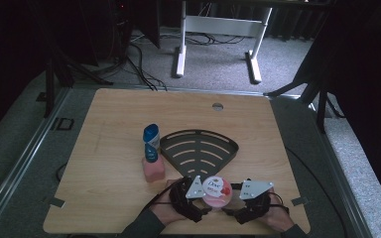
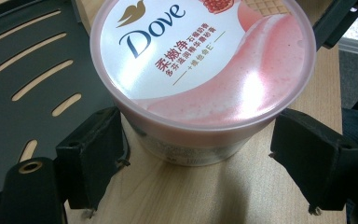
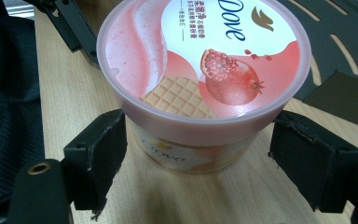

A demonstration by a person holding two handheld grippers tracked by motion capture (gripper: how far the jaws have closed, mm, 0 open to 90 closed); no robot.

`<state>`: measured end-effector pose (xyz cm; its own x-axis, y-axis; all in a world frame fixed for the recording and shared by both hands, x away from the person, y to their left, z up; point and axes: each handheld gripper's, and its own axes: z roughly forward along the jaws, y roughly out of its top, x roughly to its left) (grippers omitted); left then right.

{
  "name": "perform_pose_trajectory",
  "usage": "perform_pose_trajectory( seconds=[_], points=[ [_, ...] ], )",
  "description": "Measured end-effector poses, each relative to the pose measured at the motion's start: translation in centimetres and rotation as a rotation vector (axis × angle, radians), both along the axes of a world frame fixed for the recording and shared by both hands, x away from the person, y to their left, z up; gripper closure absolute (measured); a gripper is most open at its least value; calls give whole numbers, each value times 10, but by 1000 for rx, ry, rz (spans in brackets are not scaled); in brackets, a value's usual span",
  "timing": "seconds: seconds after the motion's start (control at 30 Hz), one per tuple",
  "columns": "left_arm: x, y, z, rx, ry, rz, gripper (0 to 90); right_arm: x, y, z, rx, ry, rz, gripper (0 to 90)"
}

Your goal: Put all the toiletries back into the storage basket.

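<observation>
A pink Dove tub (image 1: 217,191) with a white and pink lid stands upright near the table's front edge, just in front of a black slotted fan-shaped tray (image 1: 198,148). My left gripper (image 1: 202,201) comes at it from the left and my right gripper (image 1: 234,202) from the right. In the left gripper view the tub (image 2: 205,60) sits between the open jaws of the left gripper (image 2: 200,158), with small gaps at its wall. In the right gripper view the right gripper (image 3: 198,158) straddles the tub (image 3: 200,70) the same way, open.
A blue and white bottle (image 1: 151,141) stands left of the tray, with a pink block (image 1: 154,170) just in front of it. The tray (image 2: 28,70) lies close behind the tub. A round hole (image 1: 218,106) marks the table's far side. A dark sleeve (image 3: 9,93) is nearby.
</observation>
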<state>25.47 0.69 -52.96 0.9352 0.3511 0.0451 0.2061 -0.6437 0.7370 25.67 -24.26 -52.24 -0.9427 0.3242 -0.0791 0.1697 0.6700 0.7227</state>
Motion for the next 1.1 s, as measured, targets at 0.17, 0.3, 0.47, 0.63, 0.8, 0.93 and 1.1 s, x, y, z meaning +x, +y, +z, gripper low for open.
perform_pose_trajectory(
  seconds=[0.17,0.3,0.47,0.63,0.8,0.93,1.1],
  points=[
    [1,0,2,-8,6,3,176,0,0,3,2,-13,0,189],
    [1,1,4,-9,5,8,176,0,0,5,2,-27,4,189],
    [2,2,5,-10,7,11,175,0,2,8,-1,-42,7,189],
    [3,2,8,-3,-4,14,175,2,2,10,1,-47,12,189],
    [4,2,10,2,-15,17,175,3,3,11,0,-50,12,189],
    [6,2,12,7,-18,25,175,7,3,12,2,-57,12,188],
    [8,2,12,20,-21,36,175,10,6,12,-11,-63,9,188]
  ],
)
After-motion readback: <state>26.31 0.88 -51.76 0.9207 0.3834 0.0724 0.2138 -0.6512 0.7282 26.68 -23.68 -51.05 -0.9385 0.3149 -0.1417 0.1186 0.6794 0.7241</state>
